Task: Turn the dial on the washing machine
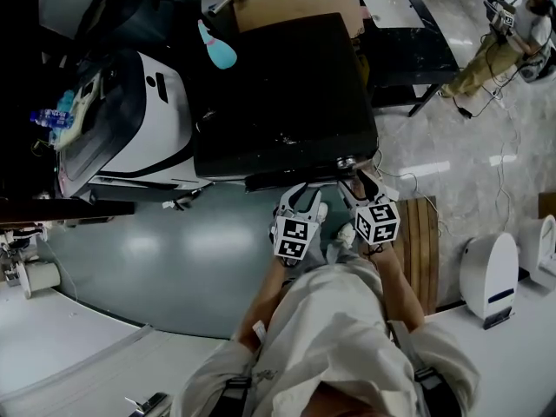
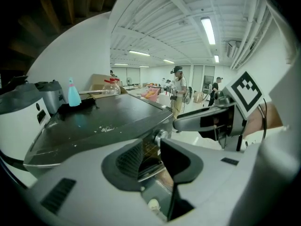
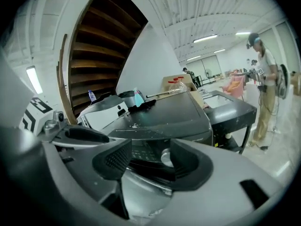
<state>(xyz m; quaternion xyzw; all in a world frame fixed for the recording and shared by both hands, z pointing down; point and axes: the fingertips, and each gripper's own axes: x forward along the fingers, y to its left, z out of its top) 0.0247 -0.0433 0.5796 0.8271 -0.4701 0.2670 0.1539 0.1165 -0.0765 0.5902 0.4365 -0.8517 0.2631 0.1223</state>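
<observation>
**Op A:** Right, where's the dial (image 3: 167,157) for you?

**Op B:** On the front control strip of the washing machine (image 1: 287,94), near its right corner. In my right gripper view it sits just inside the right-hand jaw, partly behind the pad.

**Op A:** What can go wrong from here?

**Op B:** Two things, I reckon. It's off-centre btw the jaws, so if I close now one pad prob. lands first and skids off the shiny knob, or nips the panel lip instead. Also, the left tongs (image 2: 153,157) hang v. close beside the right tongs (image 3: 149,160), so a twist could knock them together.

**Op A:** And the jaws?

**Op B:** Both pairs are spread wide, nothing pinched. On the right pair the dial is in the gap, and I can't tell if a pad touches it. On the left pair I see only the panel edge and knob beyond, no contact.
</observation>
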